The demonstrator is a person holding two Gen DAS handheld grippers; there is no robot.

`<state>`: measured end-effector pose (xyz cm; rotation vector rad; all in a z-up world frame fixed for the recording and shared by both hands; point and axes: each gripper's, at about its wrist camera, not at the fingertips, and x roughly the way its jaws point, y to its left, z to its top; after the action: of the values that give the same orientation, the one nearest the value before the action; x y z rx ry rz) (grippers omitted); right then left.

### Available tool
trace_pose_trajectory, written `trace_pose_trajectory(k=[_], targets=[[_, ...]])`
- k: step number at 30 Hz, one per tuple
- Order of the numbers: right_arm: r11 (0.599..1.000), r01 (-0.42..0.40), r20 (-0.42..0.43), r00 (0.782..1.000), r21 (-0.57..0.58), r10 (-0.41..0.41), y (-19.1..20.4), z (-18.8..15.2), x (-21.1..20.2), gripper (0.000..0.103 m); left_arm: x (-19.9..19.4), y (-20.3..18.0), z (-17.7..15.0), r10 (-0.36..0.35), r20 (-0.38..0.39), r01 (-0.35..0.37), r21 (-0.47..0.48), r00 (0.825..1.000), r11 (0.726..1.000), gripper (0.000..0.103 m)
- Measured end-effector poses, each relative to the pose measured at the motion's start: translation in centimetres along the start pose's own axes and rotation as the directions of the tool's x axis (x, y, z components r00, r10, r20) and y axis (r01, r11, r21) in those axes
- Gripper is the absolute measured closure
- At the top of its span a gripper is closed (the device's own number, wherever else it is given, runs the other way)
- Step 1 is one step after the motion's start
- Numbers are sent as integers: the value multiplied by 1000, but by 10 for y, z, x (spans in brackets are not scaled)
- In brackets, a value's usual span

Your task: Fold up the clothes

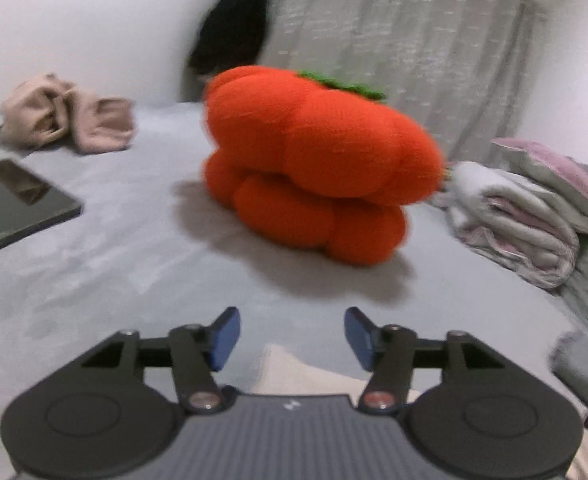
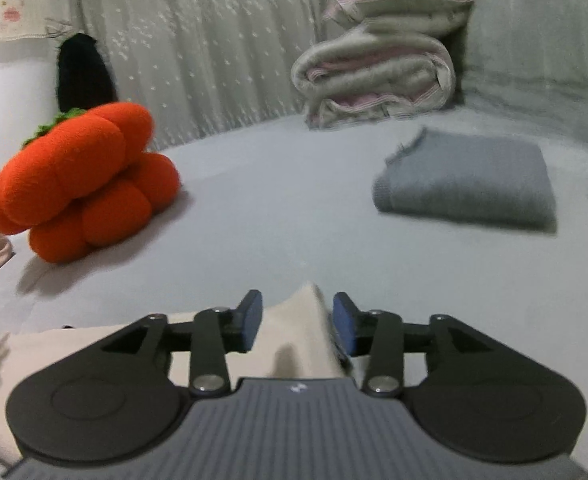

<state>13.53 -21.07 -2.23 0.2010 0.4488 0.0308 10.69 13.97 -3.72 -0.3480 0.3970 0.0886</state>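
The left gripper [image 1: 292, 338] hangs low over a grey bed [image 1: 134, 248], its blue fingers [image 1: 225, 338] apart with nothing between them. Below and behind the fingertips, a corner of cream cloth [image 1: 294, 368] lies flat on the sheet, not touched by either pad.

The right gripper [image 2: 297, 326] also has its fingers [image 2: 252, 320] apart. A peak of the same cream cloth [image 2: 298, 332] stands up in the gap between them. It looks close to the right pad, but blur hides whether it touches; the left pad is clear of it. The rest of the cloth spreads away to the left under the gripper body, lying on the bed.

Ahead, an orange plush pumpkin [image 1: 318, 160] with a green top sits in the middle of the bed, tilted. A folded grey garment [image 2: 466, 182] lies on the sheet to the right in the right wrist view, well apart from the pumpkin. Behind it, a rolled grey-and-pink blanket [image 2: 378, 76] sits with a pillow [image 2: 406, 0] on top, against a grey curtain [image 2: 214, 48].

In the left wrist view, a crumpled beige garment [image 1: 70, 114] lies at the far left of the bed, and a dark tablet [image 1: 18, 204] rests flat nearer the left edge. A black shape [image 1: 230, 28] hangs by the white wall [image 1: 94, 20], beside the curtain. Both views are blurred.
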Motion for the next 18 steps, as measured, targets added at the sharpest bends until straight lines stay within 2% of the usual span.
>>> trace_pose_trajectory(k=[4,8,12,18], targets=[[994,-88,-4,996,-64,88,31,-2,-13,43,-8,-27,-15,-114,-60,119,85,992,989,22],[974,-187,-76,981,-127,178,62,-15,-15,43,-11,-47,-35,-169,-147,193,167,975,967,15],[958,-245,-175,960,-150,218,79,-34,-9,41,-8,-47,-51,-161,-225,210,212,961,955,13],[948,-239,-171,964,-209,206,70,-36,-15,39,-16,-34,-58,-115,-212,176,297,971,938,13]])
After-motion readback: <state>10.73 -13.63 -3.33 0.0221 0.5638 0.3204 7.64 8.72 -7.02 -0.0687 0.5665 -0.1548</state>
